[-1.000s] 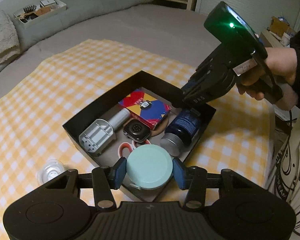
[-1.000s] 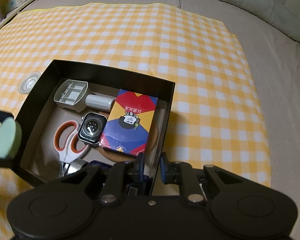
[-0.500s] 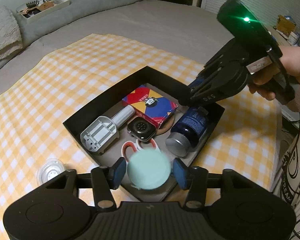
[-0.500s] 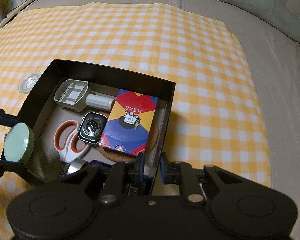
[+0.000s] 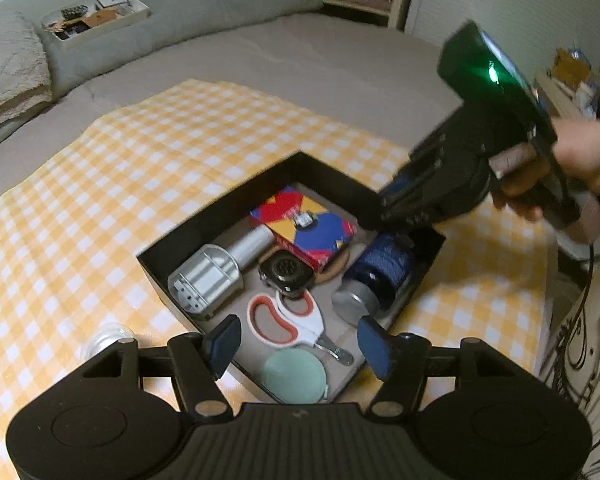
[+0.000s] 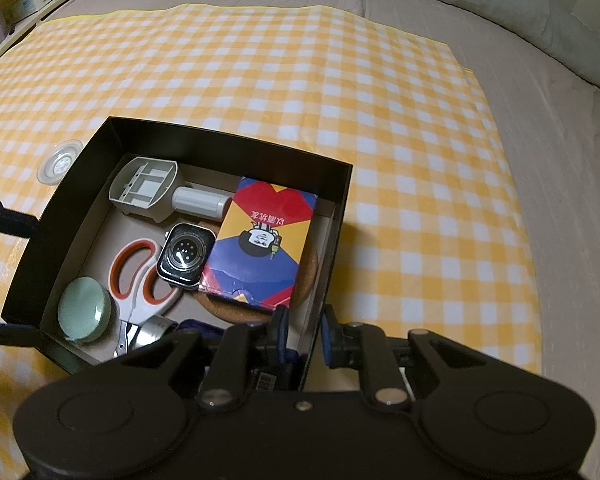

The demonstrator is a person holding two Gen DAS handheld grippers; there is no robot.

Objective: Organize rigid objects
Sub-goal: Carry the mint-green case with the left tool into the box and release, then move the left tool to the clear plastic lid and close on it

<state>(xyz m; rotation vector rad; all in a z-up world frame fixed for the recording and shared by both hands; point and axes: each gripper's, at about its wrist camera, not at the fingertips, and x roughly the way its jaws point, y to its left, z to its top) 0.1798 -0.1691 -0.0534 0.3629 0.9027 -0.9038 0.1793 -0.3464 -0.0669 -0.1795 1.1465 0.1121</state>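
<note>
A black box sits on the yellow checked cloth. It holds a grey plastic part, a watch, a colourful card box, orange-handled scissors, a blue bottle and a mint green round case. My left gripper is open above the round case, which lies in the box's near corner. My right gripper straddles the box's wall, with its jaws narrowly apart and the wall between them.
A small clear round lid lies on the cloth just outside the box. A white tray of items rests on the grey cushions behind. The bed edge and clutter are at the right.
My left gripper opened and let go of the mint green case, which dropped into the box's near corner. The right gripper stayed at the box's wall.
</note>
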